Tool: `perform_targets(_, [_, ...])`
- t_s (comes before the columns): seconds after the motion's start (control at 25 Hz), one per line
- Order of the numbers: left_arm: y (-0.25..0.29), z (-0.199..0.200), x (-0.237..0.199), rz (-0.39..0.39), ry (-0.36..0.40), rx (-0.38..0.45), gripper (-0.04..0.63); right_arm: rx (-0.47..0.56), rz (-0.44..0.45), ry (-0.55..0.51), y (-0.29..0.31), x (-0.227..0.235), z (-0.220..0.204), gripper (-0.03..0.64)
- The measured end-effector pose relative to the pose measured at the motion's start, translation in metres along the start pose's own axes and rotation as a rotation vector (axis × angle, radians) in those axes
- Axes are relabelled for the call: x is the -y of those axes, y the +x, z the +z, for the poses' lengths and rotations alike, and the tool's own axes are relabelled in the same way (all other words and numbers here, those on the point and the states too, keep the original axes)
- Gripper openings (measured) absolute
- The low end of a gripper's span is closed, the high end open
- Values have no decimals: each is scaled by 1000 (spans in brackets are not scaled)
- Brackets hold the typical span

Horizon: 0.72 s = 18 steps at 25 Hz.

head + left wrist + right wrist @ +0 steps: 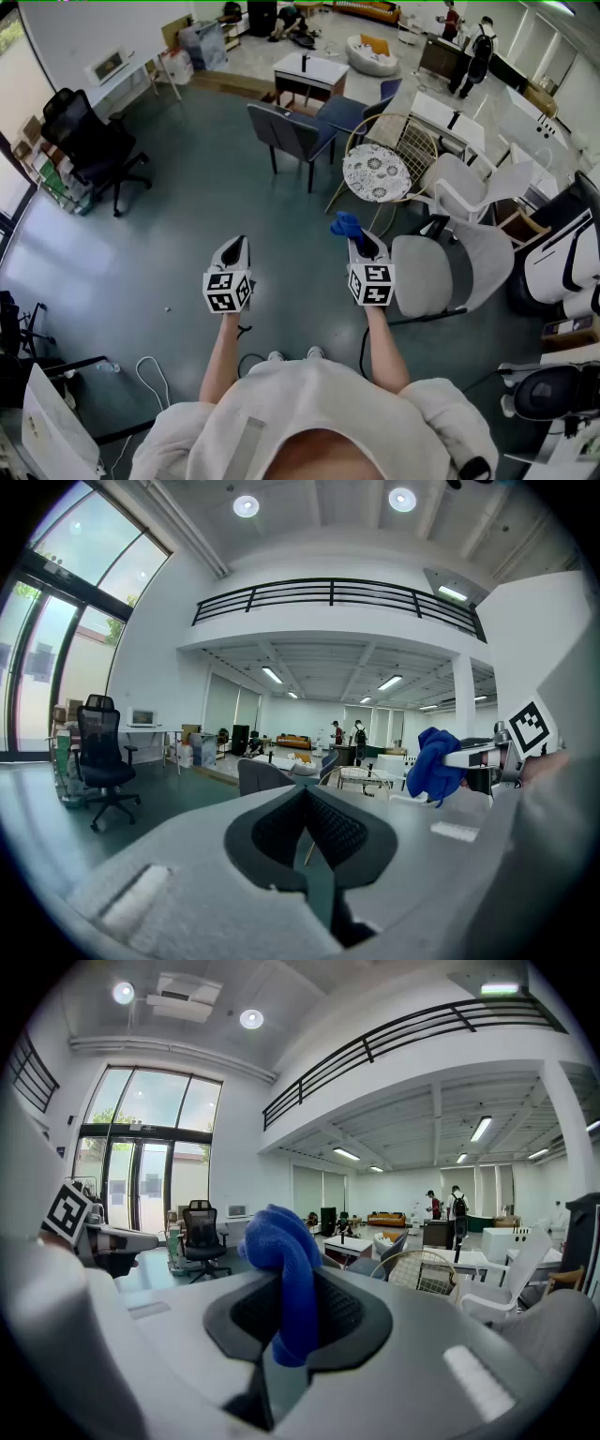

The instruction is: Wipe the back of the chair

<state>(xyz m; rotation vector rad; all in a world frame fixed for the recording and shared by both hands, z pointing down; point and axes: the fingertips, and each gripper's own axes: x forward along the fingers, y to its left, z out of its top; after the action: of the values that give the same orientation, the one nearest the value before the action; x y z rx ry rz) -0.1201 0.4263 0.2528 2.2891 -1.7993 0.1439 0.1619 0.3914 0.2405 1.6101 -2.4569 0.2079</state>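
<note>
Chair (441,272): grey, on the floor just right of the right gripper (362,246). Its seat is on the gripper side and its back on the far side. Nothing touches it.

Cloth (284,1274): blue, grasped between the right fingers, long axis upright, bunched end above them. In the head view it projects forward, away from the person.

Left gripper (307,822): fingers clenched together, nothing between them. Only its view shows the cloth side-on. Only the head view shows the chair whole.
</note>
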Motion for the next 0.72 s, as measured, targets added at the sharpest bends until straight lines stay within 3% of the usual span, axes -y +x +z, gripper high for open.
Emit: perform_targets(0.72, [18, -9, 29, -7, 17, -32, 2, 9, 22, 30, 4, 27, -2, 64])
